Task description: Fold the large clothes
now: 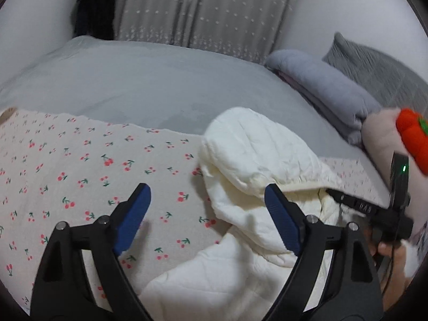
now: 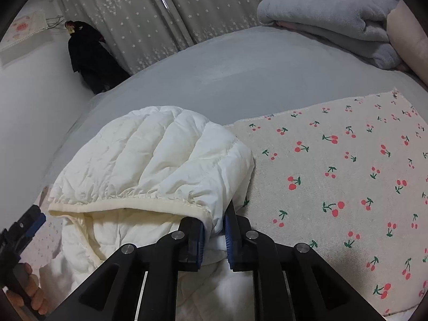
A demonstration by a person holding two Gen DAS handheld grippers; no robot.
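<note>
Cream quilted jacket lies bunched on the cherry-print cloth, which is spread over the grey bed. Its hood, elastic rim facing the cameras, sits at 10 o'clock in the right wrist view. The right tongs are clenched on the hood edge at its 5 o'clock corner. The left tongs are released, holding nothing, hovering above the jacket. Judged progress: early; 0 clean folds visible, body still crumpled. A folded grey blanket lies at 1 o'clock.
</note>
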